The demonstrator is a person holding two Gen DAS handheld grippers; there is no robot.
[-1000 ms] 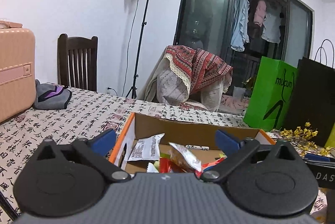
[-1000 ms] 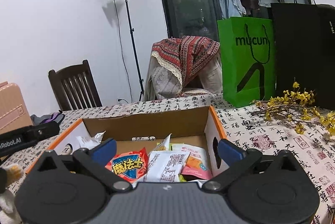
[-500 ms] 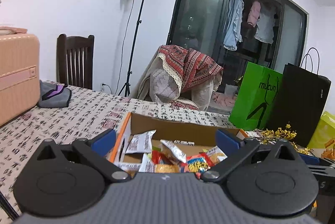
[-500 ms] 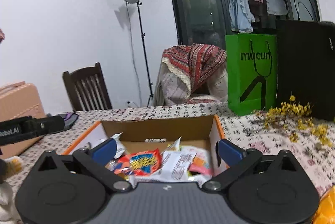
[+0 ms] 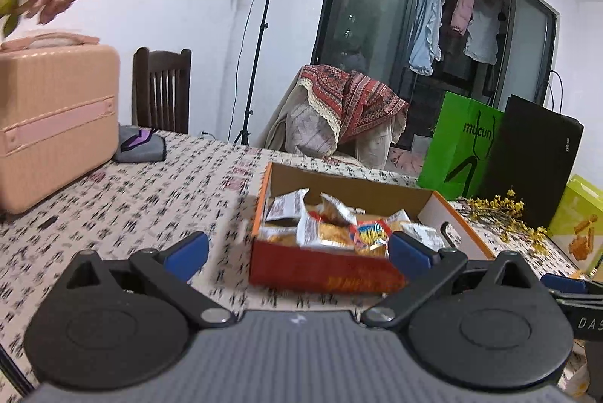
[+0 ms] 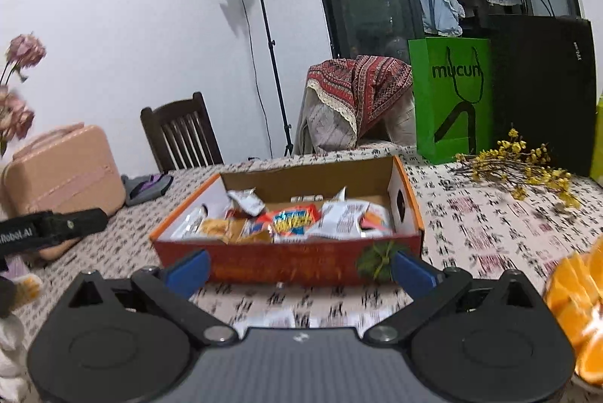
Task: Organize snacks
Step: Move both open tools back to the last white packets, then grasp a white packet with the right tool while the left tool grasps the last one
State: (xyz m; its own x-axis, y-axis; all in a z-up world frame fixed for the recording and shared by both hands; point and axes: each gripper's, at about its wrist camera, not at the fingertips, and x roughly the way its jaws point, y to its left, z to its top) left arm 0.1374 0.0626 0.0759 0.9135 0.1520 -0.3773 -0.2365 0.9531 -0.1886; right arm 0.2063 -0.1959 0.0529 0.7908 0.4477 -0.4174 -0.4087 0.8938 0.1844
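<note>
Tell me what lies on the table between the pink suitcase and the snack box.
In the right wrist view, a grey and purple pouch lies on the tablecloth between the pink suitcase and the snack box; otherwise that stretch is bare cloth.

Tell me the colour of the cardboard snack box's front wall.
Red-orange cardboard snack box, leaf print at one corner; clearest in the right wrist view.

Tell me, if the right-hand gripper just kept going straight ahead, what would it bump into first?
Most likely the near red wall of the snack box, which sits directly ahead between the open fingers of the right gripper; exact depth is hard to judge.
</note>
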